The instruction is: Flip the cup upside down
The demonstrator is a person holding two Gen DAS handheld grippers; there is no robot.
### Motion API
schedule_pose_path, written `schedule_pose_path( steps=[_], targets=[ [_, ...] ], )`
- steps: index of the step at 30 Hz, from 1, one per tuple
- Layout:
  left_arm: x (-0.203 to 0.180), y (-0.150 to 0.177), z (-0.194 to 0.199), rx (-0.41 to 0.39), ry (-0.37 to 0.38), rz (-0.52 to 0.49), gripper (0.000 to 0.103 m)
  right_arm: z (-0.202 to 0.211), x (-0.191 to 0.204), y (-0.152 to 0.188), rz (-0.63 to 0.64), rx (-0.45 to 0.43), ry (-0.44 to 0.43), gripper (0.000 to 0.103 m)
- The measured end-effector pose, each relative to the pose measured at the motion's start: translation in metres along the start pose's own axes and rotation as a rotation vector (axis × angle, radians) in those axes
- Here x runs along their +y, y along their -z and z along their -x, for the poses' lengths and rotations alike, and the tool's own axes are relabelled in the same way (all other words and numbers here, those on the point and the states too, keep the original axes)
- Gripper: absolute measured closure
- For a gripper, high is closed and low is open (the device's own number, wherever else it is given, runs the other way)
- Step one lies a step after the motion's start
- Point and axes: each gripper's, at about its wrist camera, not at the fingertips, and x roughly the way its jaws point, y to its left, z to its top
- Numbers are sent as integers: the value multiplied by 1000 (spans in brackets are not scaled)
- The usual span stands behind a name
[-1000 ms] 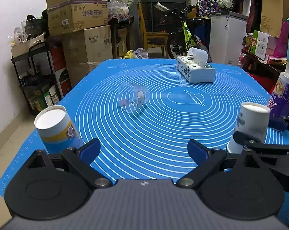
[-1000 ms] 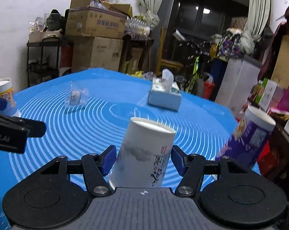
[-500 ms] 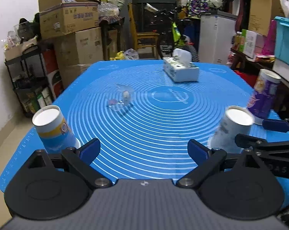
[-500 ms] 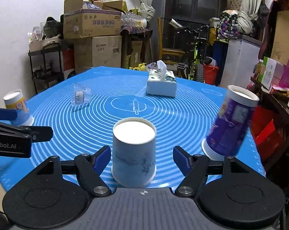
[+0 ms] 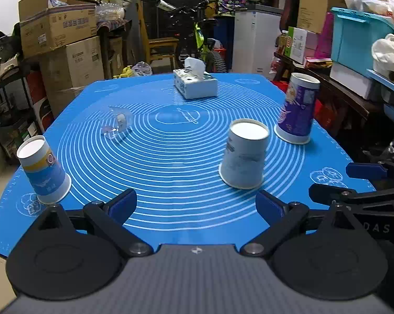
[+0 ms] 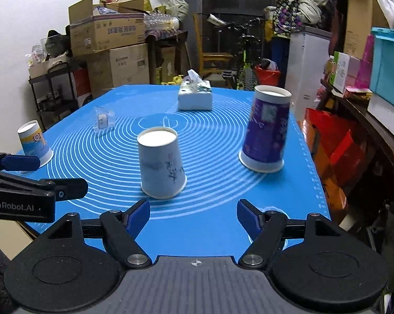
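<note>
A white paper cup (image 5: 244,154) with a flower print stands upside down on the blue mat (image 5: 170,162); it also shows in the right wrist view (image 6: 161,162). A purple cup (image 5: 297,108) stands upside down to its right, also in the right wrist view (image 6: 266,128). A blue and yellow cup (image 5: 42,170) stands upside down at the mat's left edge, also in the right wrist view (image 6: 34,141). My left gripper (image 5: 195,205) is open and empty near the front edge. My right gripper (image 6: 193,216) is open and empty, just behind the white cup.
A tissue box (image 5: 195,85) sits at the far side of the mat. A small clear plastic packet (image 5: 117,125) lies left of centre. Cardboard boxes (image 5: 61,34), a bicycle and shelves crowd the room around the table.
My right gripper has let go of the white cup, which now stands upside down, and has drawn back from it. My left gripper has also drawn back.
</note>
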Motion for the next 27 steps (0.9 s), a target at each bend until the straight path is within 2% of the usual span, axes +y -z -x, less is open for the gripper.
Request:
schedule_pose_path(
  steps=[27],
  targets=[
    [-11, 6, 3, 16, 4, -26, 6, 2, -10, 9, -35, 18, 17, 25]
  ],
)
